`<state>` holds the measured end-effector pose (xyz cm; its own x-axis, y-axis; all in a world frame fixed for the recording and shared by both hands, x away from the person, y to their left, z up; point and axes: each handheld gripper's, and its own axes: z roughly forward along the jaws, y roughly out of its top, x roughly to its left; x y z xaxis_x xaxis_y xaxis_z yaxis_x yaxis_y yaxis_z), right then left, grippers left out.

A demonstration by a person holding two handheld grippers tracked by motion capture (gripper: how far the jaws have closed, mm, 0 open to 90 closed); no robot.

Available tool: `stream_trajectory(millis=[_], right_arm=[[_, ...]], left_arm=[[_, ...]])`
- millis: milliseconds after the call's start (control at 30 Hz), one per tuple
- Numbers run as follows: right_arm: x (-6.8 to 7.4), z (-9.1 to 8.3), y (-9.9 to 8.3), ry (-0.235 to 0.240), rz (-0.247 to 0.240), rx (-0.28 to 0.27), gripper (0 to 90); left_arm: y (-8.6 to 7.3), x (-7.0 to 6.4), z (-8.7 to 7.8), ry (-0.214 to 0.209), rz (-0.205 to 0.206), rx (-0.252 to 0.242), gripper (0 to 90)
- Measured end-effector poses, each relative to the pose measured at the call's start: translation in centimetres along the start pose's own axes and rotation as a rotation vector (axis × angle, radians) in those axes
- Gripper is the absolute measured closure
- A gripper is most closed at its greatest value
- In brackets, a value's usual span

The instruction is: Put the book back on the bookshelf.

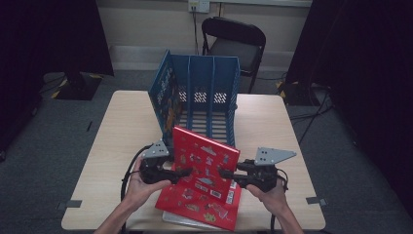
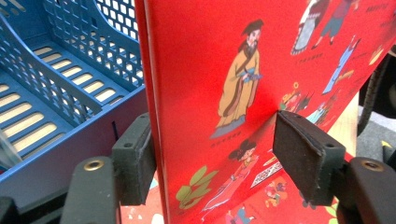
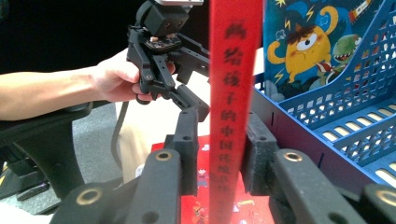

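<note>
Your 2 grippers, left gripper (image 1: 187, 171) and right gripper (image 1: 221, 172), both pinch the upright red picture book (image 1: 207, 163) before the blue file rack (image 1: 199, 95).

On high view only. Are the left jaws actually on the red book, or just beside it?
Observer: On it. In the left gripper view, the left gripper has one pad on each face of the upright red book.
Operator: Right side?
Observer: The right gripper straddles the spine. One pad touches it and the other seems a sliver off, so I can't confirm a clamp.
Operator: Rack slots free?
Observer: Not all. The right gripper view shows a monster picture book standing in the blue rack, beside bare slots.
</note>
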<state>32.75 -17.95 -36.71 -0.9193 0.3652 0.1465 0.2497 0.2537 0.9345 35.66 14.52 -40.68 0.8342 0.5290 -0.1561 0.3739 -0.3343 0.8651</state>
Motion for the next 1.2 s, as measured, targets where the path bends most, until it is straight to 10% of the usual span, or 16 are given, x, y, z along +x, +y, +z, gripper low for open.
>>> stream_trajectory(millis=[200,400,1200], right_arm=[[0.2,0.6,-0.4,-0.016,0.007,0.009,70.6],[0.7,2.3,-0.7,-0.004,-0.005,0.039,70.9],[0.7,4.0,-0.9,-0.052,-0.016,0.022,80.1]], left_arm=[[-0.5,0.2,-0.1,-0.006,0.072,-0.023,38.6],[-0.3,0.1,-0.4,-0.038,0.000,0.057,38.1],[-1.3,-0.4,-0.6,0.031,-0.058,0.018,38.7]])
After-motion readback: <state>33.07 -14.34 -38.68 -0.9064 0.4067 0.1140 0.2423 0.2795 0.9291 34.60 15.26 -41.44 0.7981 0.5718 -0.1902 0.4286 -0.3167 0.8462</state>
